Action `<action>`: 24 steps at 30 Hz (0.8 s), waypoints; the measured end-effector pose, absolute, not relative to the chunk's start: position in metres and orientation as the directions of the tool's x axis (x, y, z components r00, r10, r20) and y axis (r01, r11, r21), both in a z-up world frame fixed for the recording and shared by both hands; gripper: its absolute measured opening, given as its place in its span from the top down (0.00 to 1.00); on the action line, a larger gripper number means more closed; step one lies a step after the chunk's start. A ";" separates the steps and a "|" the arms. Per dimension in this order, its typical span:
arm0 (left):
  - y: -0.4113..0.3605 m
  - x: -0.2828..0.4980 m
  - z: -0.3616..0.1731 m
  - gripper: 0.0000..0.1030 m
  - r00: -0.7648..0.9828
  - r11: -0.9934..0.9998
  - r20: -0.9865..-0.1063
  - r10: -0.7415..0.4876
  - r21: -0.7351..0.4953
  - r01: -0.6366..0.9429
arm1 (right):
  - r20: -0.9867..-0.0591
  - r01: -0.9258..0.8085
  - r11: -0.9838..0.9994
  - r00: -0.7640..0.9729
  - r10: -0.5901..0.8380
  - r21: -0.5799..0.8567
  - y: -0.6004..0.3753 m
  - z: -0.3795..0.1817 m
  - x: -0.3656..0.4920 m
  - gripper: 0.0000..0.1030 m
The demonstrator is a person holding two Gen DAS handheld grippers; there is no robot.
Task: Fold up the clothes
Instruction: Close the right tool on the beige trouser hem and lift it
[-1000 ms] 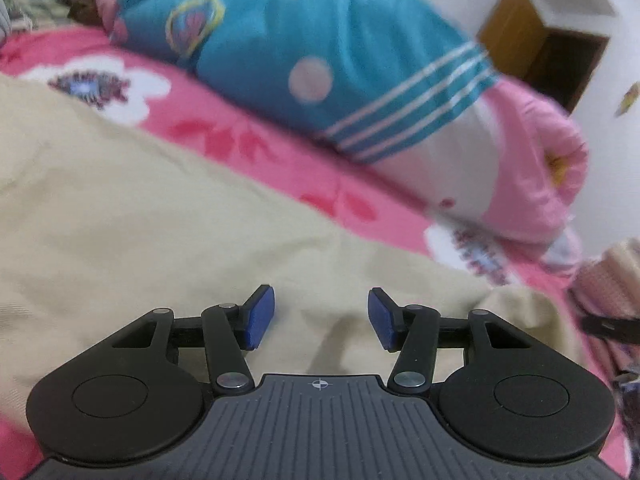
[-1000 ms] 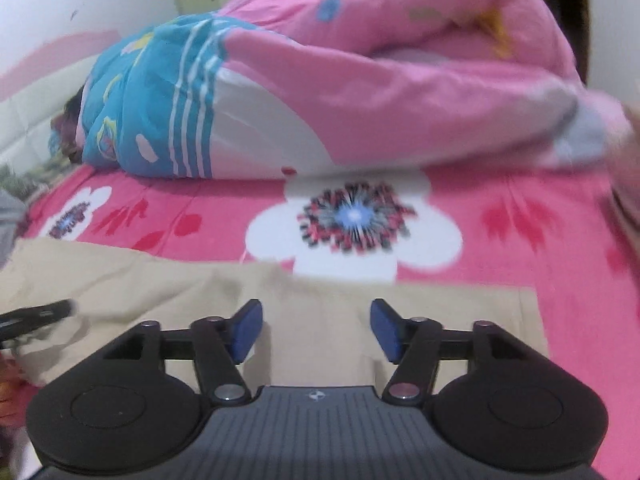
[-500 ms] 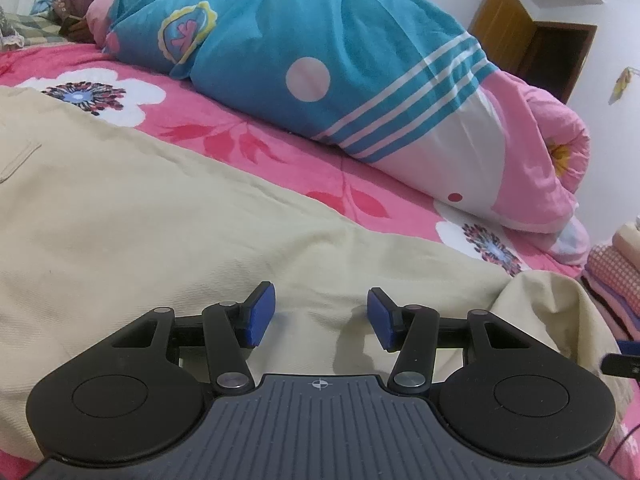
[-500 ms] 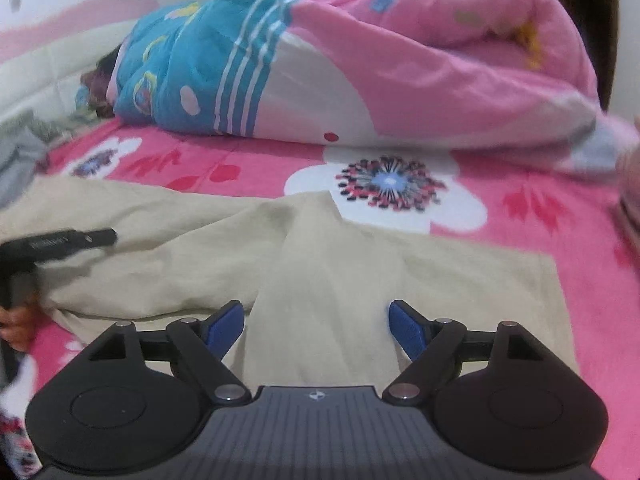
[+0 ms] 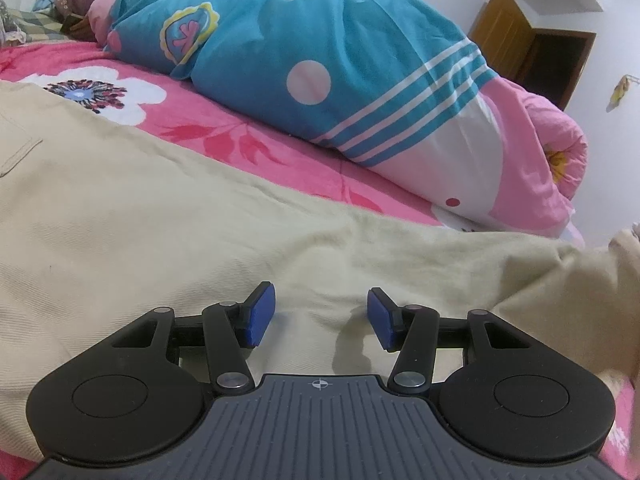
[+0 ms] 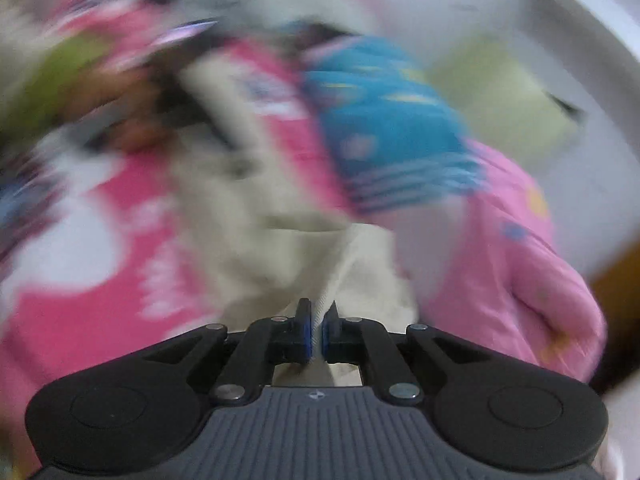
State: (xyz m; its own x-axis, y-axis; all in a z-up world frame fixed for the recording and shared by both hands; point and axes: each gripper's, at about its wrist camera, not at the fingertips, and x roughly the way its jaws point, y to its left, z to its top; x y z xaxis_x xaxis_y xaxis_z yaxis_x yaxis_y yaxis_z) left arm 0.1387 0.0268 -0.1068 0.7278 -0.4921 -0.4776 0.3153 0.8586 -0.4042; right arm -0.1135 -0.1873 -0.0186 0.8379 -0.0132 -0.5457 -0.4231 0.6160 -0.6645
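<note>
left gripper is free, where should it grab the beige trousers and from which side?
Probably the near edge of the beige trousers, just below the open left gripper. The cloth lies flat there with only a shallow wrinkle, so come in low from the near side and pinch the hem edge-on. The right gripper is already shut on the far end's edge, so this mirrors it.

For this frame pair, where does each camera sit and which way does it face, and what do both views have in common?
Left wrist: on the left gripper, facing forward and slightly down over the beige garment toward the rolled quilt; its open blue pads show.
Right wrist: on the right gripper, heavily blurred, facing along the bed; its pads are shut on a beige fold.
Shared: the beige garment, pink floral bedsheet and quilt.
</note>
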 end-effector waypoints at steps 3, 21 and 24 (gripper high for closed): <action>0.027 0.139 -0.107 0.50 0.728 0.859 -0.478 -0.492 -0.404 0.315 | -0.626 -0.521 0.547 0.779 -0.008 -0.655 -0.174 -0.044 -0.131 0.64; 0.027 0.138 -0.106 0.50 0.730 0.861 -0.478 -0.489 -0.400 0.314 | -0.490 0.322 0.418 0.773 0.402 0.850 -0.403 -0.077 -0.120 0.33; 0.027 0.138 -0.106 0.50 0.730 0.861 -0.478 -0.488 -0.400 0.314 | -0.500 0.396 0.311 0.746 0.440 0.864 -0.402 -0.101 -0.131 0.35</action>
State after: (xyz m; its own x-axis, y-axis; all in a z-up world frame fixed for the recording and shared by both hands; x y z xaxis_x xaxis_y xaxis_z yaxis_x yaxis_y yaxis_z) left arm 0.1382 0.0265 -0.1061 0.7303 -0.4884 -0.4777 0.3144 0.8611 -0.3996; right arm -0.1305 -0.4021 -0.1013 0.7463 0.4395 -0.4998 0.3959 0.3105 0.8642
